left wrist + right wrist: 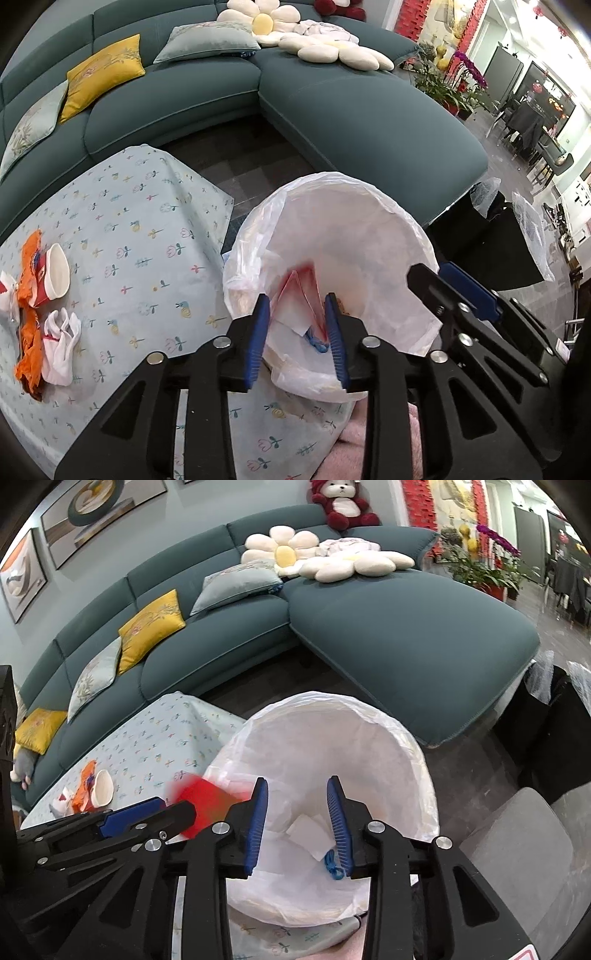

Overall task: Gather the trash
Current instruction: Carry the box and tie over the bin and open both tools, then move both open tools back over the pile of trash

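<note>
Both grippers hang over the bin, and each one is let go with its blue pads apart. Between the pads of the left gripper point(299, 328) a red and white folded paper point(301, 295) shows, but the pads do not press on it; it sits loose down in the white trash bag point(369, 229). The right gripper point(299, 823) holds nothing too. Under it lie a white paper scrap point(308, 829) and a small blue bit point(332, 864) at the bottom of the bag.

From the right camera, a blurry red piece point(203, 805) is at 9 o'clock from the bag's middle, just past the left gripper's tip.

More trash waits on the flowered tablecloth point(140, 229), at 9 o'clock in the left camera: a red paper cup point(55, 273) on its side, orange wrappers point(31, 347), and a white sock point(61, 343). A teal sofa point(351, 110) with flower cushions point(266, 22) fills 12 o'clock.
</note>
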Available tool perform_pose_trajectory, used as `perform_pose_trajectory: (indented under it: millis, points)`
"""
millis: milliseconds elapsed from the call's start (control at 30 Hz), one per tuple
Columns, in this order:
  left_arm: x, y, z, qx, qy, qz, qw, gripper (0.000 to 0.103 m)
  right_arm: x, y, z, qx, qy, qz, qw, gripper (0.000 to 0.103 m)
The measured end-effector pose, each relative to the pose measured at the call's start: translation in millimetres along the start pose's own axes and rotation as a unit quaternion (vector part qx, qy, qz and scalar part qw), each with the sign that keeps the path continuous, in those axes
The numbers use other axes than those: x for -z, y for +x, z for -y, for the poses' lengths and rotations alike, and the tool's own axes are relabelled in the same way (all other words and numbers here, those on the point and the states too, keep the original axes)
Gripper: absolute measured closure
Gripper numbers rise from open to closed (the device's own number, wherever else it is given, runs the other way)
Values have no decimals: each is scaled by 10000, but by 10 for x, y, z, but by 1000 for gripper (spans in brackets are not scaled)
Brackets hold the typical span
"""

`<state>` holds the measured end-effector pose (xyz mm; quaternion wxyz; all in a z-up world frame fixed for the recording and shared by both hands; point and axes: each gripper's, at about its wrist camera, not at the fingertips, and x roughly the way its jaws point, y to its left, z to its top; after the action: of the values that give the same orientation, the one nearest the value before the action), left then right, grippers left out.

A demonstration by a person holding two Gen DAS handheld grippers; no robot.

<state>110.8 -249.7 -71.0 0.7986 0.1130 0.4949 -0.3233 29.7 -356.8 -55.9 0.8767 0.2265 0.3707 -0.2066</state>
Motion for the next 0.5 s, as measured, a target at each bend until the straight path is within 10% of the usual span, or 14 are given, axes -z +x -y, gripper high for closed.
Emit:
perform_pose_trajectory:
  millis: [500]
  points:
    - [174,-118,-305,-139,-378,-5,9992,58,69,-108,-106,-34,-26,4,10000,62]
